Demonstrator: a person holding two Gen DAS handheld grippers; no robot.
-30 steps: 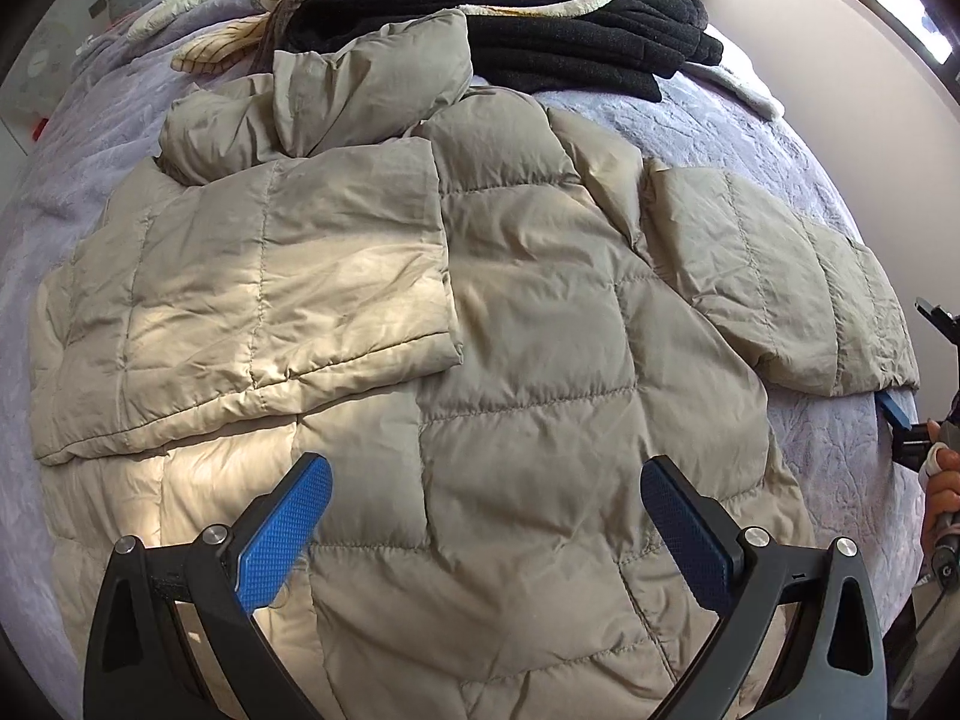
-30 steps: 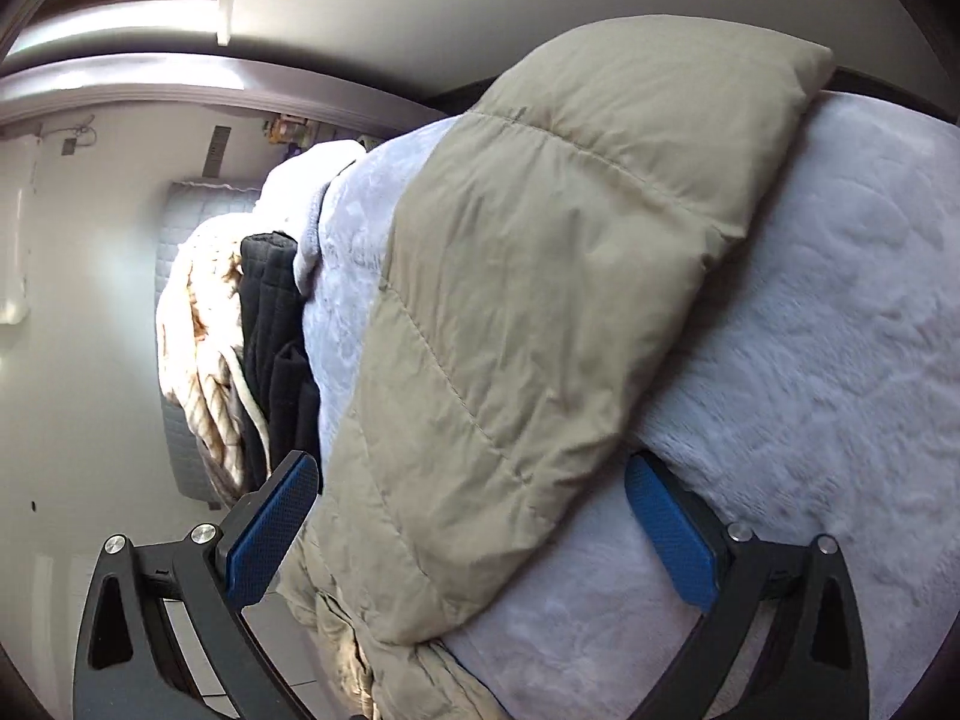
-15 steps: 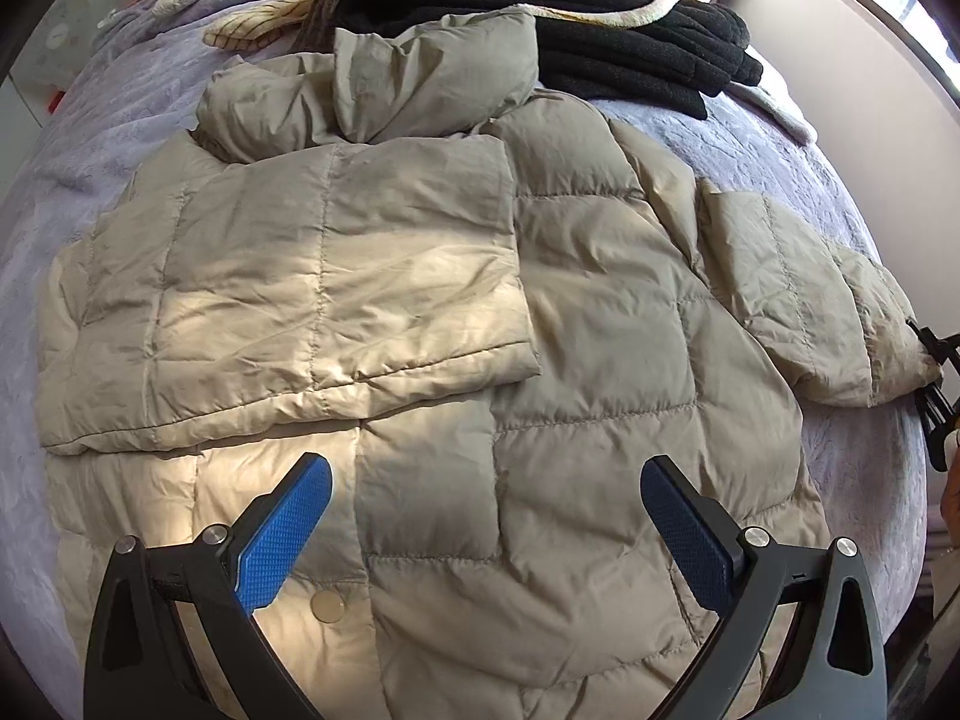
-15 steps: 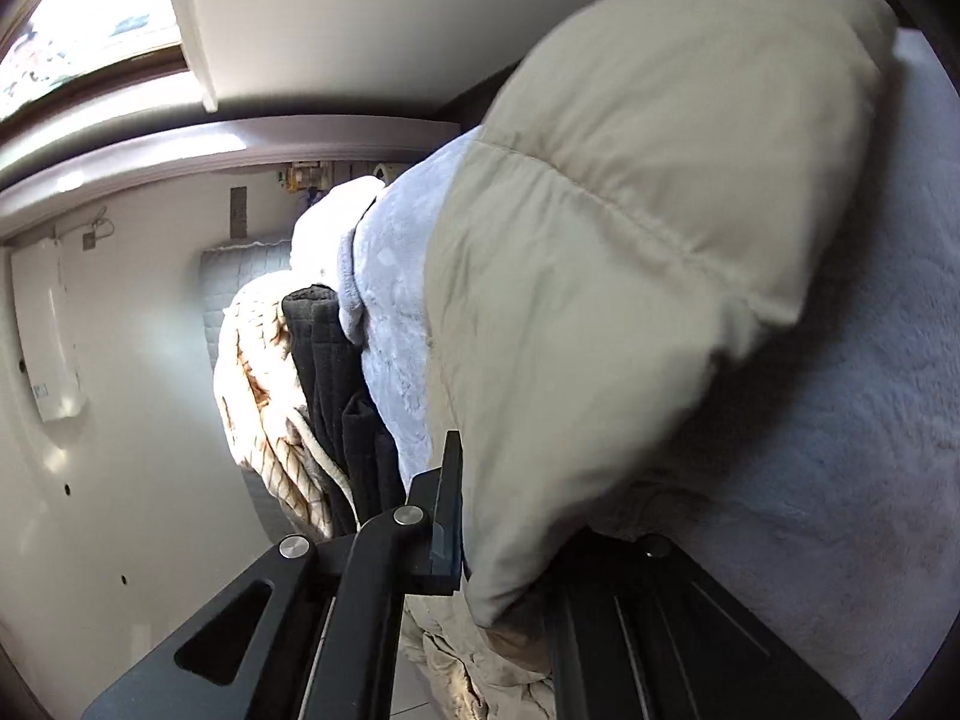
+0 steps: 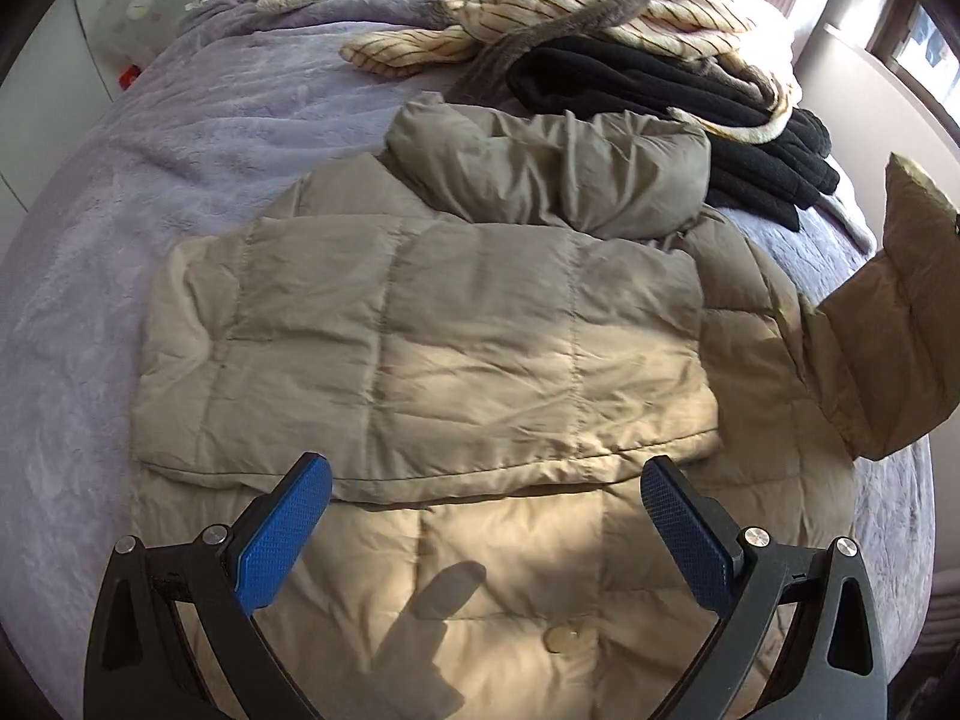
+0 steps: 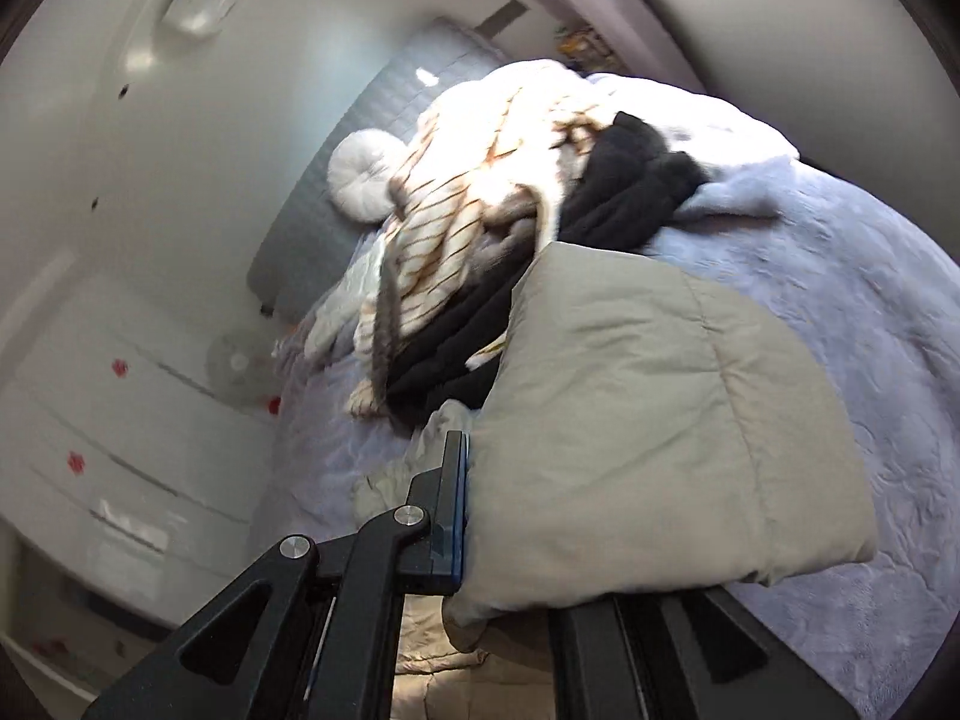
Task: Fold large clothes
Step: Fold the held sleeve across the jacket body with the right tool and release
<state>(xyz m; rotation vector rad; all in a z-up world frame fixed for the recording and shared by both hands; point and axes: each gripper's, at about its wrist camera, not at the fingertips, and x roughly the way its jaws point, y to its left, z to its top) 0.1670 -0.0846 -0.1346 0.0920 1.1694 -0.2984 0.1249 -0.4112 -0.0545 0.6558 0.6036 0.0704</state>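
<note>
R gripper [image 6: 474, 516] clamps jacket sleeve [image 6: 660, 420].

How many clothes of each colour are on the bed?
Beige: 1, the puffy quilted beige jacket, one sleeve lifted by the right claw.
Black: 1 pile, the folded black fleece clothes; I cannot tell how many pieces are in it.
Cream with brown stripes: 1, the fuzzy striped cream garment.
Total: 3 colours of clothing on the lilac plush bedspread.
</note>
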